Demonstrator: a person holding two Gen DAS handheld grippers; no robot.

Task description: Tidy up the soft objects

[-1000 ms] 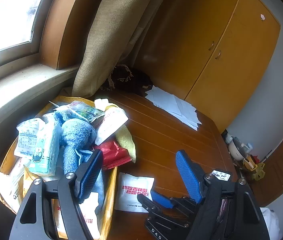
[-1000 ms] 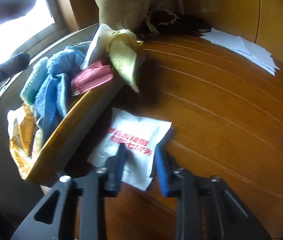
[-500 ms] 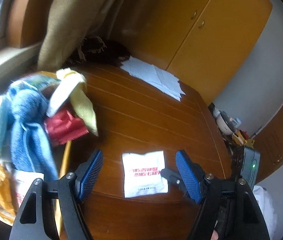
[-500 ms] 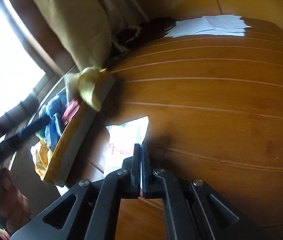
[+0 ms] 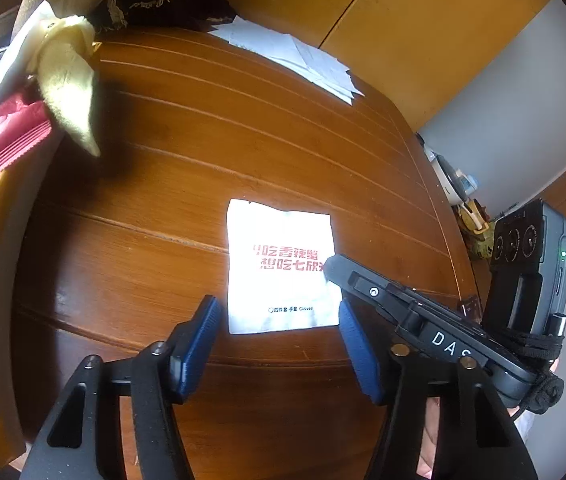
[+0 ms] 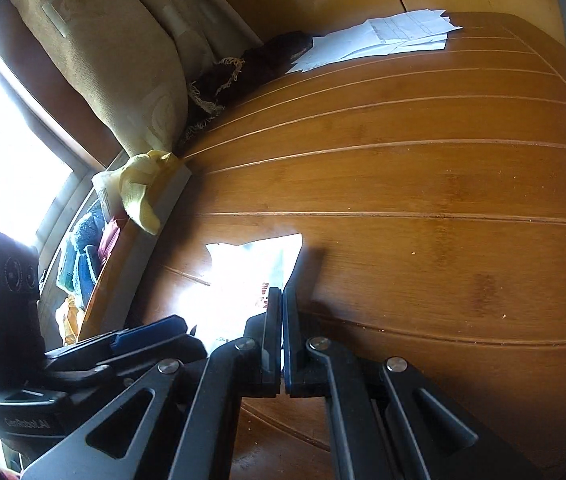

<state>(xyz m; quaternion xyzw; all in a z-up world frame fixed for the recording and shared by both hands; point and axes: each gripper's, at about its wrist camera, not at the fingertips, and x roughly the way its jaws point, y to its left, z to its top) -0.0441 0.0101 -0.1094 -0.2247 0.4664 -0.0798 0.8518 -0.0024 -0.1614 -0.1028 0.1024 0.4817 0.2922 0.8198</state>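
Loose white papers (image 5: 303,56) lay at the far edge of the wooden table (image 5: 203,152), a dark fringed cloth (image 5: 163,2) just beside them, orange cabinet doors (image 5: 423,20) behind.

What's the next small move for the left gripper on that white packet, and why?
Probably ease the left gripper forward and down so its closing jaws straddle the white packet's near edge. The packet lies flat on the wooden table, just ahead of the blue pads and not yet between them, while the shut right gripper sits at its right edge.
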